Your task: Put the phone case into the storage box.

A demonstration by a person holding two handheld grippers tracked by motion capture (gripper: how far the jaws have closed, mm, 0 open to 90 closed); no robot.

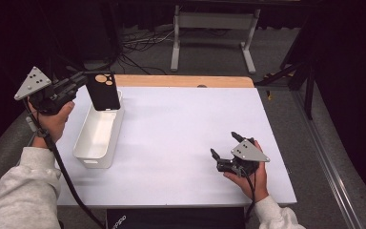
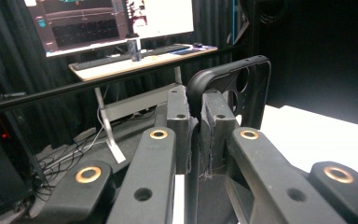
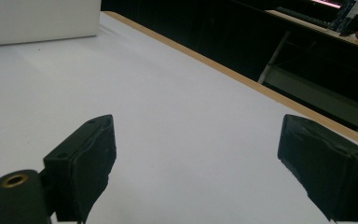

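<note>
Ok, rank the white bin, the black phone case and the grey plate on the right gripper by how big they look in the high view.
1. white bin, clearly the largest.
2. black phone case, held above the bin's far end by the left gripper; being raised nearer the camera may enlarge it slightly.
3. grey plate on the right gripper, the smallest.

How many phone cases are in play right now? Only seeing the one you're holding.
1. The black phone case hangs upright over the far end of the white bin, pinched in the left gripper. The bin's visible floor looks bare; the case hides its far end.
</note>
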